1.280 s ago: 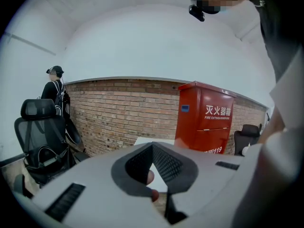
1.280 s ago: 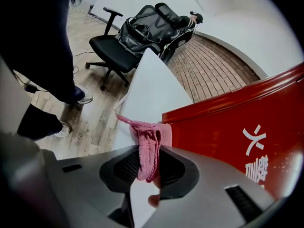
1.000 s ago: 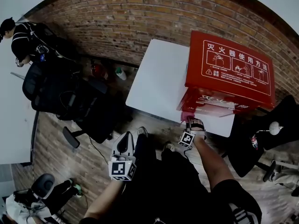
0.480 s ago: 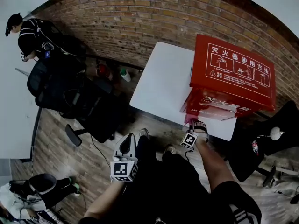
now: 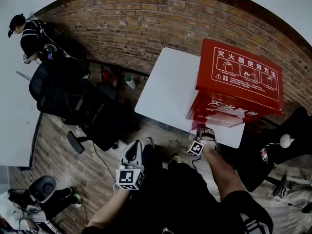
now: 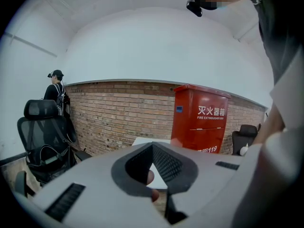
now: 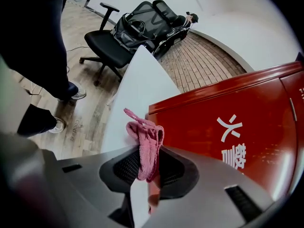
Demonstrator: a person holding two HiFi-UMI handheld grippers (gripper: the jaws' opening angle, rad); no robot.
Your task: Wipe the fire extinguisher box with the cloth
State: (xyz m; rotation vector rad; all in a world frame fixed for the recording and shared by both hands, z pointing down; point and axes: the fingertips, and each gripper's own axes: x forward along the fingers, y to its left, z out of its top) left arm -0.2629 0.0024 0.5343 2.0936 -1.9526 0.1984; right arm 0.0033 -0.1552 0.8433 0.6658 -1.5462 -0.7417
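Just one box [image 5: 239, 77], one cloth [image 7: 148, 139] in right gripper [image 7: 148, 156], left gripper [image 6: 152, 147] closed.

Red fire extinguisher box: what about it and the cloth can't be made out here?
- Red metal fire extinguisher box: base hidden by the left gripper's own body, left gripper view.
- Its instruction print: too small, head view.
- Pink cloth in the right gripper: whether it touches the box is unclear, right gripper and head views.

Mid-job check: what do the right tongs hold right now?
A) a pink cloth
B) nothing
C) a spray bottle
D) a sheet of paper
A: in the right gripper view the right tongs are shut on the pink cloth, beside the red box.
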